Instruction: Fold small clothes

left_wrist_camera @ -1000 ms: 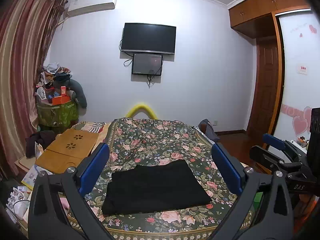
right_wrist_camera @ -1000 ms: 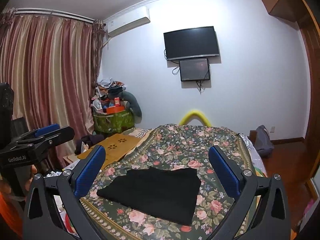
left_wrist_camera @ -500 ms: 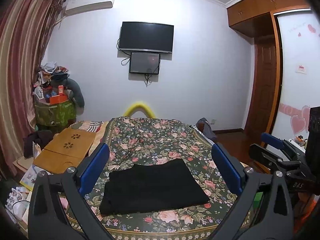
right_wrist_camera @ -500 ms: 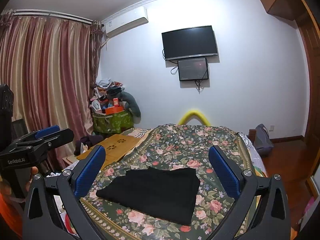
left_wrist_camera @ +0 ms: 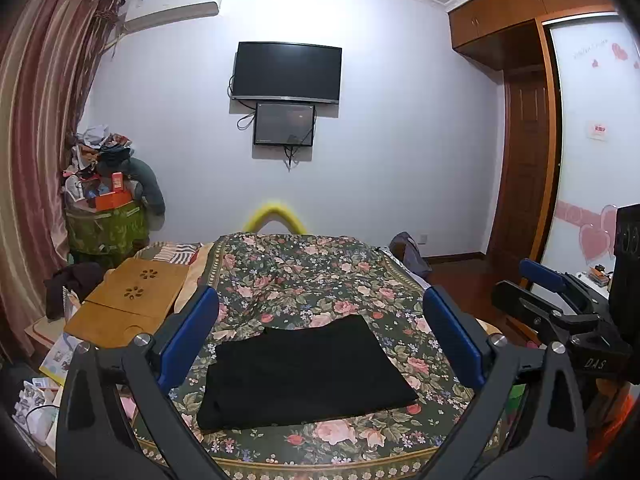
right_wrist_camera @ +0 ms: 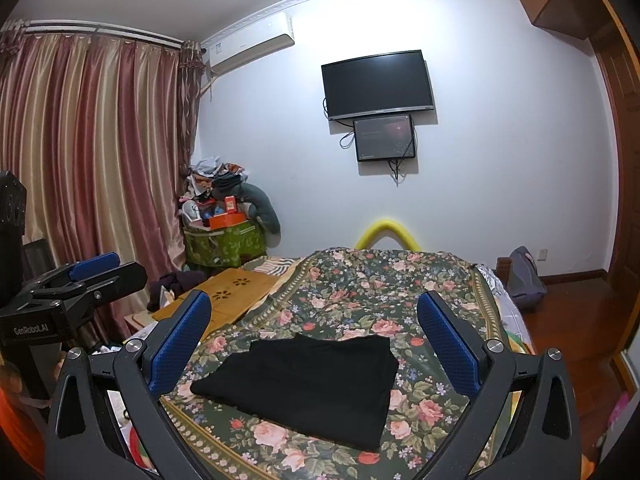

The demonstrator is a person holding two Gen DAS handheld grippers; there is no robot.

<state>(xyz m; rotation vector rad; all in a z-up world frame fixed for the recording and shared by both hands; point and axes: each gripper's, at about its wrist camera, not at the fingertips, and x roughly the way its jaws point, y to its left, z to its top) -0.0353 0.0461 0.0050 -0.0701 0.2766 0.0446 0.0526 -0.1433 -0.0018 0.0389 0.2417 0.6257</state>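
A black garment [left_wrist_camera: 304, 372] lies flat as a neat rectangle on the floral bedspread [left_wrist_camera: 304, 276] near the bed's front edge; it also shows in the right wrist view [right_wrist_camera: 308, 380]. My left gripper [left_wrist_camera: 320, 336] is open and empty, held above and in front of the garment. My right gripper [right_wrist_camera: 312, 336] is open and empty, also held back from the garment. The right gripper shows at the right of the left wrist view [left_wrist_camera: 560, 304], and the left gripper at the left of the right wrist view [right_wrist_camera: 76, 284].
A wooden lap desk [left_wrist_camera: 128, 300] lies on the bed's left side. A green bin piled with clutter [left_wrist_camera: 104, 220] stands in the far left corner by the curtains [right_wrist_camera: 80, 160]. A wardrobe and door [left_wrist_camera: 524, 160] are at the right.
Both cameras have tilted slightly upward, so the garment sits a little lower in each view. The garment has not moved and both grippers stay open.
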